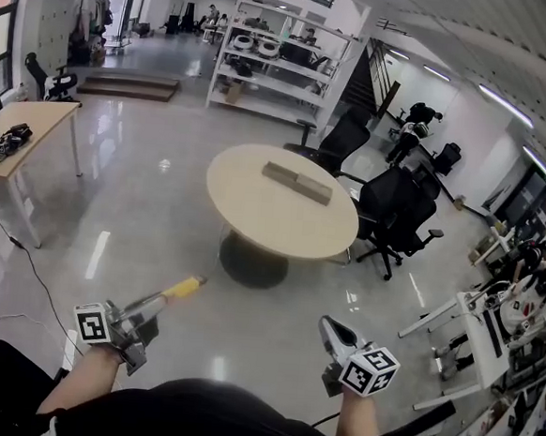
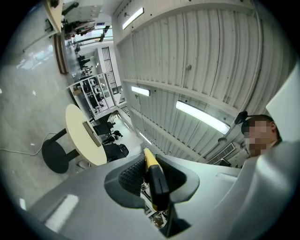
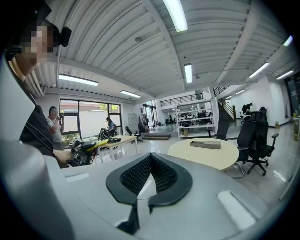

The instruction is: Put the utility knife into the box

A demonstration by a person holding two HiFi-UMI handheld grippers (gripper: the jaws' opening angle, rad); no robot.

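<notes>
The utility knife [image 1: 181, 290], yellow and black, sticks out forward from my left gripper [image 1: 153, 312], which is shut on it low at the left of the head view. In the left gripper view the knife [image 2: 153, 176] lies clamped between the dark pads. My right gripper [image 1: 333, 332] hovers at the lower right, shut with nothing in it; its pads [image 3: 161, 174] meet at the tips. The box [image 1: 297, 182], long, flat and grey-brown, rests on the round beige table [image 1: 254, 225] ahead, well apart from both grippers. The box [image 3: 205, 145] also shows in the right gripper view.
Black office chairs [image 1: 398, 213] stand to the right of the table. At the left stands a wooden desk [image 1: 31, 127], and a cable [image 1: 24, 268] trails over the shiny floor beneath it. White shelves [image 1: 275, 71] stand behind. Cluttered desks [image 1: 498, 343] line the right side.
</notes>
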